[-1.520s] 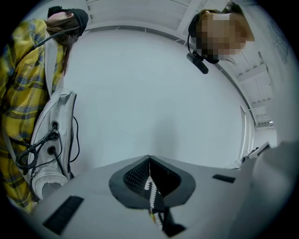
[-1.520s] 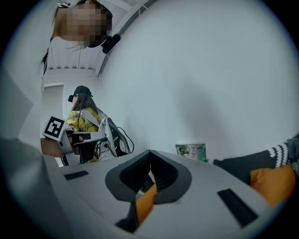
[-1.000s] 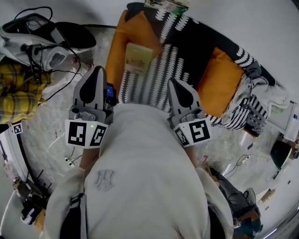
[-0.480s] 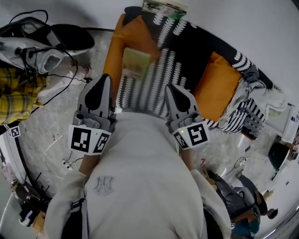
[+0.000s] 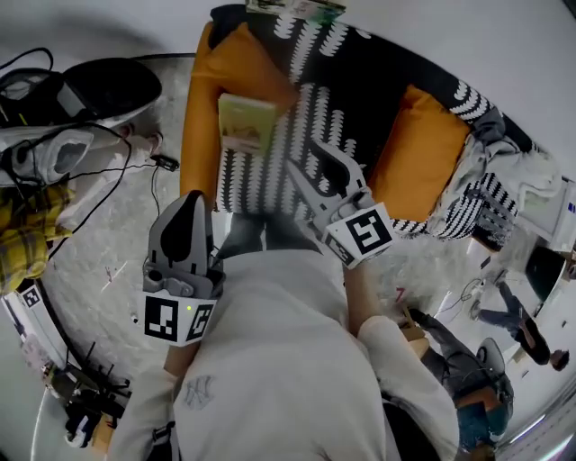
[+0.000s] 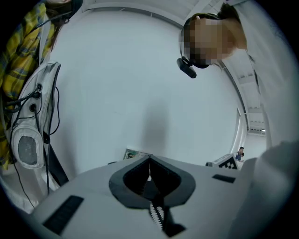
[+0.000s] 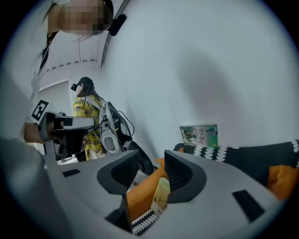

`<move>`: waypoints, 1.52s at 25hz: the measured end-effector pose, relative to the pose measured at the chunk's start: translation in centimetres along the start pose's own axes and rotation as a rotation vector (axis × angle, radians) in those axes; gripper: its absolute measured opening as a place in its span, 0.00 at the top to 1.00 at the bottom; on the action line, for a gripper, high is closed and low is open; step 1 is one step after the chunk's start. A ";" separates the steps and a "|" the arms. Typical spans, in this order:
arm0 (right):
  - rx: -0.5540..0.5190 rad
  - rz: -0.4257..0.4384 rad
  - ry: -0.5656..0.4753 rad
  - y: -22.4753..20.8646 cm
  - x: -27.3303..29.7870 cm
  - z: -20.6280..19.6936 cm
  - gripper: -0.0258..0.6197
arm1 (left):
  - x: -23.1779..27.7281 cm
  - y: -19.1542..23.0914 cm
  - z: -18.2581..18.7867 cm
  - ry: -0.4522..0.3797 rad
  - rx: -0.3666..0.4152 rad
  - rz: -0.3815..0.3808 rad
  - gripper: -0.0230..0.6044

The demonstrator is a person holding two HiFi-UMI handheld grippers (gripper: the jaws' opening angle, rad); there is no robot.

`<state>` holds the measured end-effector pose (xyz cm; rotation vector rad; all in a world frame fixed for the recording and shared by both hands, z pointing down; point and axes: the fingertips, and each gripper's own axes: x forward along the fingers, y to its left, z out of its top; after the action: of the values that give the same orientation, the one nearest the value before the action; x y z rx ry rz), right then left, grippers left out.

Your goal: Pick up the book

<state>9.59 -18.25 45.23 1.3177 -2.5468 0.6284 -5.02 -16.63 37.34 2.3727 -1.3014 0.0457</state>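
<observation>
Looking down on a pale speckled floor [image 5: 117, 243] below a plain white wall; showing one sofa [image 5: 360, 81] draped in a soft black cover patterned with white zigzag stripes; counting two plump orange cushions, one [image 5: 211, 81] at the sofa's left end and one [image 5: 418, 153] further right.

Locating the book [image 5: 245, 123], thin, rectangular and pale yellow-green, lying on the striped cover and touching the left cushion; noting a second book [image 5: 297, 7], green-covered, standing upright against the wall behind the sofa.

Counting two hand-held grippers of smooth grey plastic, each carrying one cube of black-and-white square markers; showing the left gripper [image 5: 191, 198] over the floor beside the sofa, jaws pressed together with nothing between them [image 6: 149, 161]; showing the right gripper [image 5: 319, 167] over the striped seat, near the book but apart from it, jaws just having been opening and now standing wide, gripping nothing; framing the book [image 7: 161, 196] and the orange cushion [image 7: 142, 193] through that gap [image 7: 152, 163], beyond the ribbed pads.

Showing yellow plaid cloth [image 5: 27, 234] and thin black cables [image 5: 99, 171] on the floor at left.
</observation>
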 end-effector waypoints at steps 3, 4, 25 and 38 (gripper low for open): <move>0.004 0.012 0.013 -1.2 1.8 -1.4 0.70 | 0.5 0.0 -1.3 0.026 -0.009 0.003 0.95; 0.006 0.018 0.021 -1.5 2.4 -2.2 0.70 | 0.6 -0.1 -1.8 0.036 -0.012 0.000 0.95; 0.109 0.042 0.220 -12.0 16.5 -24.5 0.64 | 0.7 0.0 -16.4 0.264 -0.151 0.007 0.95; 0.166 0.215 0.215 -10.5 19.5 -27.9 0.63 | -0.5 0.8 -18.1 0.283 -0.201 0.067 0.95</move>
<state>6.49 -24.92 80.08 0.9657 -2.5200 0.9845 -2.80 -9.63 53.90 2.0672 -1.1885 0.2499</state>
